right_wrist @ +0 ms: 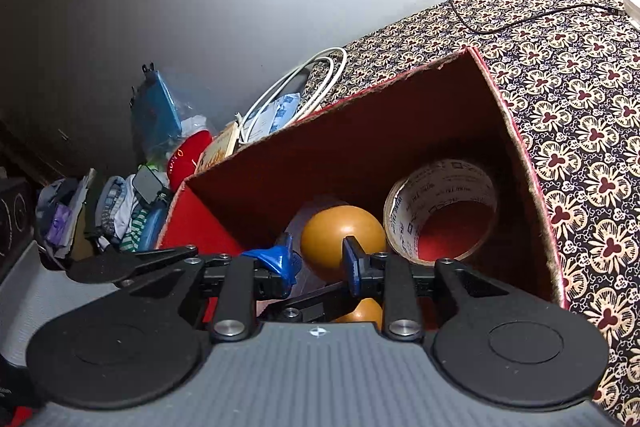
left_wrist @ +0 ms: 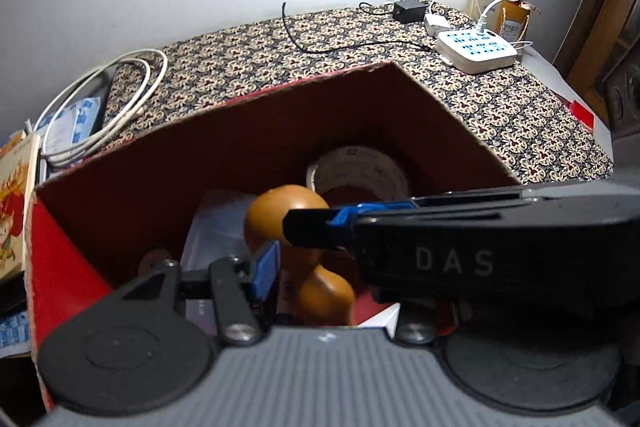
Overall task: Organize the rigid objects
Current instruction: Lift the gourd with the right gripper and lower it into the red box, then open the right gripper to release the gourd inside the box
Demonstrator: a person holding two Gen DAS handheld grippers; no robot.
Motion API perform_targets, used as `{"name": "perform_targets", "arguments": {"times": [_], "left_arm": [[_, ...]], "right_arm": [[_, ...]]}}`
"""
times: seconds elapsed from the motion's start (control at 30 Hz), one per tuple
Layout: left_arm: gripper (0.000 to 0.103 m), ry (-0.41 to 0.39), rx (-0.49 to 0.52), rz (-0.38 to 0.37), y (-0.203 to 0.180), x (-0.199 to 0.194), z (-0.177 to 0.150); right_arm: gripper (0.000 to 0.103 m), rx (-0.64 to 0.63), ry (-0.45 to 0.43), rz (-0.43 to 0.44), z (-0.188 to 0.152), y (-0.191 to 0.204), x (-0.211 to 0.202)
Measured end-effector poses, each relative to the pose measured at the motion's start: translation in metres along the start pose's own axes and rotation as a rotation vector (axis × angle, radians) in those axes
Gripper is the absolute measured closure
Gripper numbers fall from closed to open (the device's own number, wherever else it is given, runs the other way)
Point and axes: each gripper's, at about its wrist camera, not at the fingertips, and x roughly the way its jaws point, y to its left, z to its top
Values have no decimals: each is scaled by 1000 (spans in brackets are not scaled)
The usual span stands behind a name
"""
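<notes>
Left wrist view first: the left gripper (left_wrist: 320, 263) points down into the red cardboard box (left_wrist: 120, 163) on the patterned tablecloth (left_wrist: 320, 43). Its left blue pad (left_wrist: 266, 267) stands just beside the waist of the brown gourd (left_wrist: 288, 211). Its other finger is hidden behind the black body of the right gripper (left_wrist: 308, 227), which reaches in from the right across the gourd's big bulb. So I cannot tell whether the left gripper clamps the gourd or only brackets it. The gourd is inside the box, and the tape roll (left_wrist: 360, 171) stands on edge behind it toward the far right corner. A clear plastic item (left_wrist: 216, 223) lies to the gourd's left, and a white power strip (left_wrist: 476, 53) sits far off on the cloth. Right wrist view next: the right gripper (right_wrist: 318, 263) has its blue pads a narrow way apart, with nothing visibly pressed between them. The gourd (right_wrist: 340, 235) shows beyond and partly behind the right-hand pad. The tape roll (right_wrist: 440, 187) is just beside the gourd on the right, near the box wall (right_wrist: 320, 155). A dark bar crosses below the fingers; what it belongs to is unclear. The main risk I see is crowding, since two grippers share one small opening and could knock fingers together. The gourd is rounded and smooth, so a loose or off-centre pinch could let it roll or slip. It could then bump the tape roll, or a finger could snag the box rim on the way out.
</notes>
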Motion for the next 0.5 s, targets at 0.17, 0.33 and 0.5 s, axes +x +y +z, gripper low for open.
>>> {"name": "perform_targets", "arguments": {"times": [0.17,0.33,0.5], "left_arm": [[55,16,-23,21,6,2,-3],[49,24,-51,60,11,0,-6],[45,39,-83,114,14,-5,-6]], "right_arm": [[91,17,11,-11,-3,-1,3],[91,29,13,-27,-4,0,3],[91,18,-11,-73,-5,5,-5]]}}
